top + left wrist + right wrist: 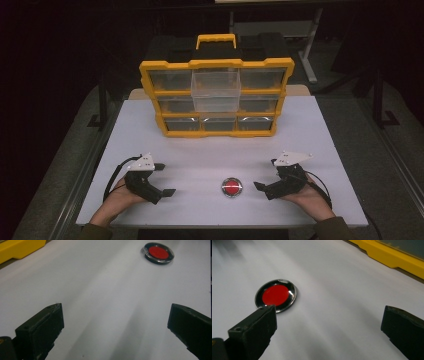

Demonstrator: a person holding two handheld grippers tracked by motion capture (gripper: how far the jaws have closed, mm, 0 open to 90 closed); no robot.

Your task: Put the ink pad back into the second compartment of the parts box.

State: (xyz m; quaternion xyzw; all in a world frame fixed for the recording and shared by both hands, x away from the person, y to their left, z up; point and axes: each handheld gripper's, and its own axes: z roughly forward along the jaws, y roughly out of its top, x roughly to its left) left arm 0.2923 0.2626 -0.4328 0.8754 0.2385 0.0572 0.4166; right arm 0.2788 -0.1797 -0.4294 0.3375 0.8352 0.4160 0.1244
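Nothing started: your left tool (164, 179) and right tool (266, 174) both gape wide, empty. The red disc (231, 187) lies on the surface (210, 150) between them, nearer the right; grasp still to do.

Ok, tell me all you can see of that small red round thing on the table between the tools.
The red disc is small, round and flat: a red centre inside a dark ring with a shiny, clear-looking rim. It lies flat on the white table, near the front edge, closer to the right tool than to the left tool. Both tools are open and neither touches it.
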